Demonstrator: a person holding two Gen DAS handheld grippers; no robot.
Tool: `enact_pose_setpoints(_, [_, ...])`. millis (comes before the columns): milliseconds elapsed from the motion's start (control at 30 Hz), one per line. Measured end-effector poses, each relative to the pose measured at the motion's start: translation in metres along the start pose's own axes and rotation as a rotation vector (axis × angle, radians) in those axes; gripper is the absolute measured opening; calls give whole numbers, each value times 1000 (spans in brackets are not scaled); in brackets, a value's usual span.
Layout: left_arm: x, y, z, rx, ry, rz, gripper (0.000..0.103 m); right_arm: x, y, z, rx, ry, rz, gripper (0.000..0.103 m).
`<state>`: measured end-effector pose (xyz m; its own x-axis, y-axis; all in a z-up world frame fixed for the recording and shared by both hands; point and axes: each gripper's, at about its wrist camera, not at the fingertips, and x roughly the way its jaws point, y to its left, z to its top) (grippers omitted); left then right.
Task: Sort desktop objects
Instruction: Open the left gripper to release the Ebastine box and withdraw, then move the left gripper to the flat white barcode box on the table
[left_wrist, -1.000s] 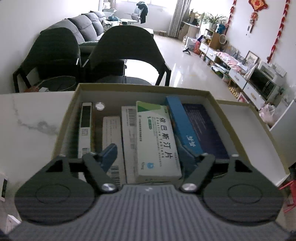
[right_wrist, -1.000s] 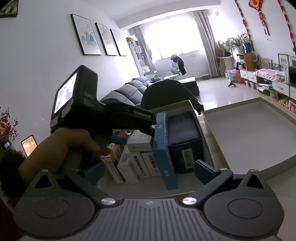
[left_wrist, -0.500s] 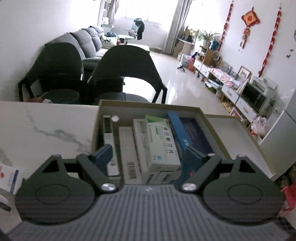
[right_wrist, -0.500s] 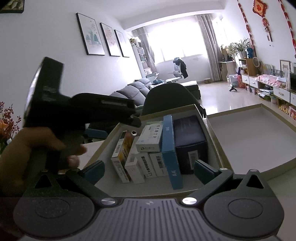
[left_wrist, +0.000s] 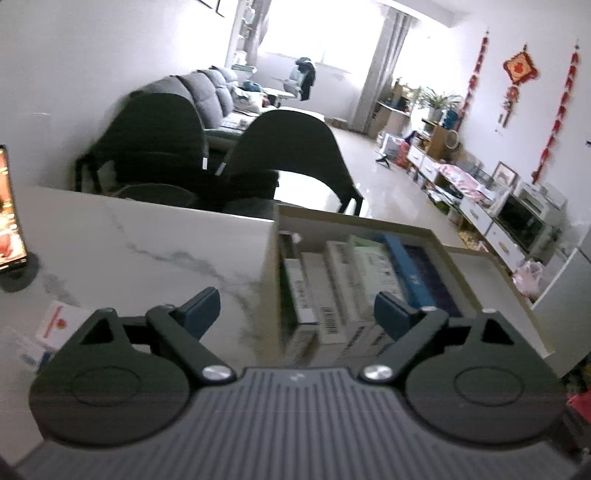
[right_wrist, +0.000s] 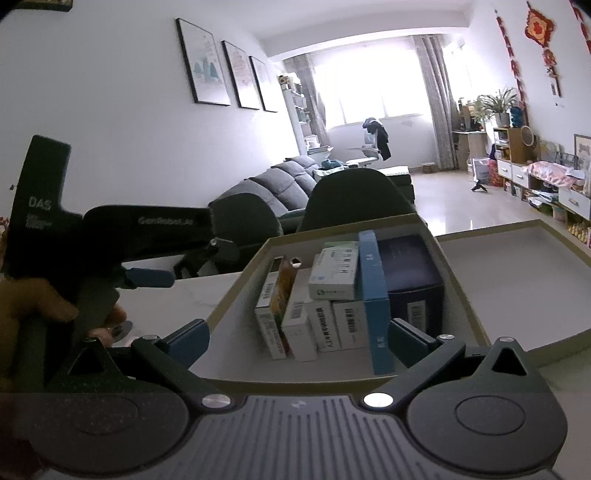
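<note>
An open cardboard box stands on the white marble table, packed with several medicine cartons: a white-green carton on top, an upright blue box and a dark navy box. The box also shows in the left wrist view, blurred. My left gripper is open and empty, above the box's near-left edge. It shows from the side in the right wrist view, left of the box. My right gripper is open and empty at the box's near wall.
The box's lid lies open-side up to the right of the box. A white carton with a red mark lies at the table's near left. A lit phone stands on a stand at far left. Two dark chairs stand behind the table.
My left gripper has pulled back and swung left, away from over the box, empty. The right gripper has barely moved.
</note>
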<state>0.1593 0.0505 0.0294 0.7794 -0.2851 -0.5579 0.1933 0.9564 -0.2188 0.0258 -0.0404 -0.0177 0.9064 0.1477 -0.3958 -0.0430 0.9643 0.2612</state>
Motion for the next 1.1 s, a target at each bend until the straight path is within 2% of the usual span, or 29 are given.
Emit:
enact_pose_setpoints(133, [-7,19,-6,-30,-9,30,95,0,7,-1,-12,3,9,103])
enact_pose_setpoints(300, [-15,47,-17,-72,-21,101,97,-1,12,-2,-19,8,16,103])
enact_pose_setpoints(433, [-23,68,-29,-86,-75,140,102,1,15,-4,-29,6,22,103])
enact_pose_setpoints(567, [-30,83,-42,-51,-126,182,103,6,17,-9,-51,-7,34,103])
enact_pose_setpoints(767, [-33,111,-62,-49,-90,245,103,16,24,-20,-138,-11,12,103])
enact_pose_setpoints(933, [-32,125,-83,-121,1,281,103,28,26,-25,-154,24,8,103])
enact_pose_setpoints(1100, [-36,129,-95,-151,15,262,103,32,31,-26,-161,32,23,103])
